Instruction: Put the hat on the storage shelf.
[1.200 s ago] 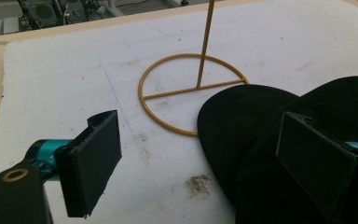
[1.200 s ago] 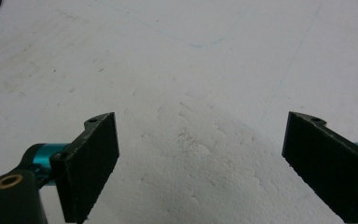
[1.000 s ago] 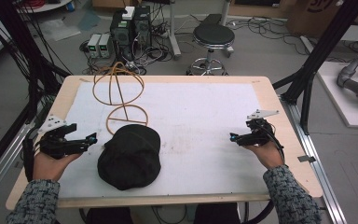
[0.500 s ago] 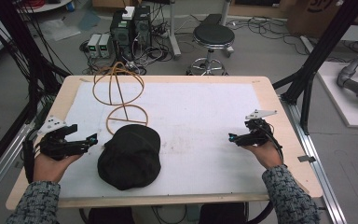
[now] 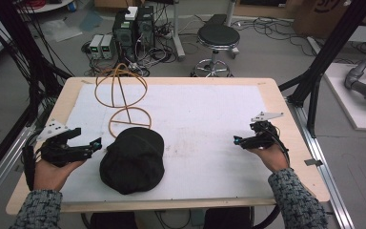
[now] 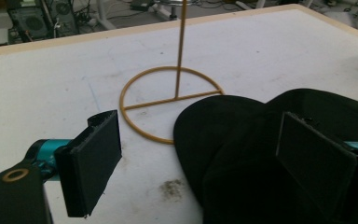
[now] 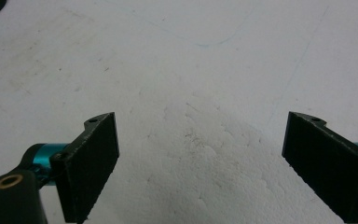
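Observation:
A black cap (image 5: 132, 159) lies on the white mat near the table's front, left of centre. Behind it stands a wire hat stand (image 5: 122, 98) of tan rings on a round base. My left gripper (image 5: 94, 144) is held open just left of the cap, its tips close to the cap's edge. In the left gripper view the cap (image 6: 261, 140) lies behind the right jaw, and the stand's base ring (image 6: 168, 100) is ahead. My right gripper (image 5: 237, 140) is open over bare mat at the right, nothing between its jaws (image 7: 200, 158).
The white mat (image 5: 205, 124) covers most of the wooden table (image 5: 286, 119). Black frame posts stand at both sides. A stool (image 5: 218, 40) and computer boxes (image 5: 132, 26) sit on the floor beyond the far edge.

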Tool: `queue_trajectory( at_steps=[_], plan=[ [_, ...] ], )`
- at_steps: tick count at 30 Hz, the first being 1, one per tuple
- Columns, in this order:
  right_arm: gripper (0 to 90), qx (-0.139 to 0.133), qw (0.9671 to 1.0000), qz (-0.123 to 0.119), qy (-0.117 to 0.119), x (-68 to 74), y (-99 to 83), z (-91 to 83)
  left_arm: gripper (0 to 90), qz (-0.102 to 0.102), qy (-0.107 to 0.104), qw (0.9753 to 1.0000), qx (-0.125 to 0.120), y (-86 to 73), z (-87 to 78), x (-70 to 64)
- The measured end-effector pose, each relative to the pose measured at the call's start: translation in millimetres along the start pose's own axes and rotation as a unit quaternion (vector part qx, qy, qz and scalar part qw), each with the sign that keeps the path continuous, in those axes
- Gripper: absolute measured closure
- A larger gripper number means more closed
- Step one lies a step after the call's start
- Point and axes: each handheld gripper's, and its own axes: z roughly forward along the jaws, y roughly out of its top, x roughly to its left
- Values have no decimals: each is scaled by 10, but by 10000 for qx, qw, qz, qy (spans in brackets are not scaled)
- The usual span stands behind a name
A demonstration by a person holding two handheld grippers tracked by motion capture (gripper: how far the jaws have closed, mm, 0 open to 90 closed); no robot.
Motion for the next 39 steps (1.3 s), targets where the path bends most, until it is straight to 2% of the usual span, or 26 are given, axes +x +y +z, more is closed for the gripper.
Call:
queue_trajectory(
  at_steps=[5, 10, 12, 14, 16, 19, 24, 31, 35, 39],
  plan=[
    [106, -25, 10000, -15, -4, 9, 12, -21, 142, 2, -106, 9999, -86, -1, -64, -119],
    [105, -55, 10000, -61, -2, 11, 55, -46, 142, -27, -326, 9992, -207, -11, -126, -266],
    [105, -77, 9999, -90, -4, 18, 87, -52, 142, 43, -474, 9987, -184, -31, -128, -327],
    [106, -83, 9999, -118, 2, 25, 110, -47, 145, 146, -531, 9984, -96, -60, -109, -391],
    [106, -79, 9999, -120, 8, 31, 116, -36, 144, 167, -597, 9980, -88, -95, -87, -446],
    [106, 3, 9999, -149, 23, 42, 116, -16, 145, 225, -615, 9978, -65, -138, -45, -514],
    [106, -19, 9999, -163, 27, 48, 118, -20, 152, 279, -650, 9975, -30, -191, 13, -577],
    [106, -17, 9999, -142, 3, 34, 109, -33, 183, 500, -697, 9963, 78, -284, 83, -711],
    [106, 25, 9999, -157, 16, 53, 114, -18, 188, 541, -638, 9965, 43, -328, 127, -728],
    [106, 34, 9999, -165, 27, 55, 117, -10, 238, 579, -578, 9966, 34, -353, 140, -715]
  ],
)
